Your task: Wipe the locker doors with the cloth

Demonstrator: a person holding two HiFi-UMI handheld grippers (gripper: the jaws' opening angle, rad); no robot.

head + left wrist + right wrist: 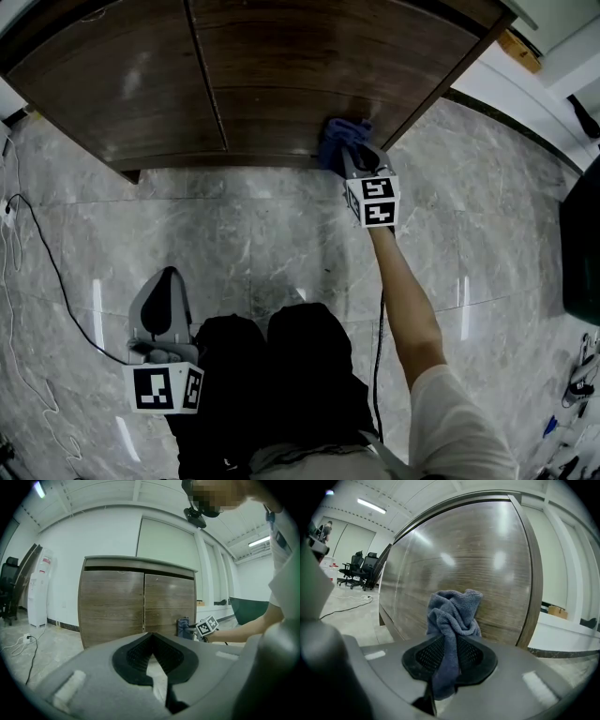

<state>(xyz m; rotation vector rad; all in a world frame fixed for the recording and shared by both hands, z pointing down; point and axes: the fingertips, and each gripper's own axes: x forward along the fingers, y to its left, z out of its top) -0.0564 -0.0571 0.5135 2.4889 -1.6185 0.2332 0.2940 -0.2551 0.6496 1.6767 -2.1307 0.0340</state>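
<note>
My left hand-held gripper hung idle low over the glossy grey marble-veined floor, its jaws closed together on nothing. Ahead stood the dark brown wood-grain locker doors, smooth and faintly reflective, split by a thin vertical seam. Near the right door's lower right corner the crumpled blue terry cloth lay against the veneer, pinched by a narrow fold in my right hand-held gripper. I judged that friction on the door could drag the soft wad out of that slim grip, or the hard jaw tips could scrape the finish if I leaned in too far
</note>
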